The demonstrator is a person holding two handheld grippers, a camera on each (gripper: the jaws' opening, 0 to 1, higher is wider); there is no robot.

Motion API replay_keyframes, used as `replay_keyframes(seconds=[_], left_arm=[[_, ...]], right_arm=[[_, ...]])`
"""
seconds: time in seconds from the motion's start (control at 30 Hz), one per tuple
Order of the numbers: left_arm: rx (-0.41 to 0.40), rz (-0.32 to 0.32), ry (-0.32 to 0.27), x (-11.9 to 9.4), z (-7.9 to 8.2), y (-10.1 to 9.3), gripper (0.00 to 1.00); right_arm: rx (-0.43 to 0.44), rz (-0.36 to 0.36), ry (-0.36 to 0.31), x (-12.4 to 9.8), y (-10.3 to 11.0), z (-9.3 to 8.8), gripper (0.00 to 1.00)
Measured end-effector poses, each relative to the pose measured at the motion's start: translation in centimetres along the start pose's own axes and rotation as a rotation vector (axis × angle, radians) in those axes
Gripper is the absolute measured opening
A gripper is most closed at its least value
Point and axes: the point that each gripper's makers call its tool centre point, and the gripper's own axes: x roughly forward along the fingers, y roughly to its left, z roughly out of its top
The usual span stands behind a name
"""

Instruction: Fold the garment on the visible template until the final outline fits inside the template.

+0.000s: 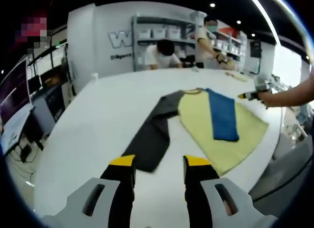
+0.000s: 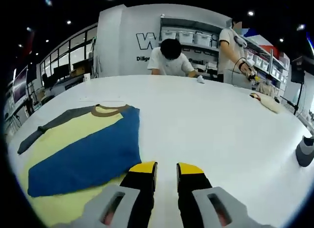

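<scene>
While both tongs (image 1: 159,165) (image 2: 167,170) hang open and empty, the garment (image 1: 211,125) (image 2: 81,152) lies flat just beyond them.

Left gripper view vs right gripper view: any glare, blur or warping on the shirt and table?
Left gripper view: bright window glare at right, table edge bowed by the fisheye, shirt sharp, only faint shadow under it. Right gripper view: even ceiling light, shirt stretched toward the lower left rim, table top pale and washed, background people soft.

- Two people (image 2: 171,59) by the white table's (image 2: 206,120) far edge
- Shelves with bins (image 2: 189,38) behind
- Beige cloth (image 2: 267,101) near the table's right edge
- Monitors (image 1: 14,98) at left
</scene>
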Motion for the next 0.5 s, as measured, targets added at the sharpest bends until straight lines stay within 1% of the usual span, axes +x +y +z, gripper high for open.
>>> replay_keyframes(seconds=[0.03, 0.07, 0.1, 0.2, 0.23, 0.33, 0.37, 0.4, 0.43, 0.47, 0.5], left_arm=[[-0.002, 0.004, 0.009, 0.2, -0.3, 0.2, 0.36], [-0.006, 0.006, 0.017, 0.4, -0.5, 0.3, 0.36], [-0.008, 0.029, 0.047, 1.3, -1.2, 1.1, 0.36], [-0.018, 0.044, 0.060, 2.3, -1.6, 2.1, 0.36], [-0.033, 0.048, 0.072, 3.0, -1.8, 2.4, 0.36], [-0.059, 0.067, 0.084, 3.9, -2.1, 3.1, 0.36], [-0.103, 0.082, 0.083, 4.7, -2.4, 3.9, 0.36], [-0.124, 0.086, 0.087, 4.9, -2.2, 3.5, 0.36], [-0.154, 0.101, 0.093, 5.4, -2.6, 4.3, 0.36], [-0.158, 0.105, 0.092, 5.8, -2.9, 4.9, 0.36], [-0.164, 0.112, 0.093, 6.3, -3.2, 5.5, 0.36]], right_arm=[[0.004, -0.015, -0.009, -0.4, -0.7, 0.2, 0.16], [0.070, -0.028, -0.055, -2.0, -1.8, 1.0, 0.16], [0.060, -0.017, -0.066, -2.9, -2.0, 1.1, 0.15], [0.058, -0.012, -0.088, -5.1, -2.1, 1.6, 0.15], [0.059, -0.002, -0.099, -6.0, -1.9, 1.5, 0.15], [0.083, -0.005, -0.117, -7.5, -1.9, 1.8, 0.16], [0.100, -0.001, -0.134, -9.0, -1.7, 1.7, 0.16], [0.102, -0.001, -0.136, -9.3, -1.6, 1.7, 0.16], [0.104, 0.002, -0.139, -9.8, -1.5, 1.5, 0.16], [0.108, 0.009, -0.144, -10.5, -1.1, 1.3, 0.16], [0.121, 0.025, -0.142, -11.6, -0.3, 1.2, 0.16]])
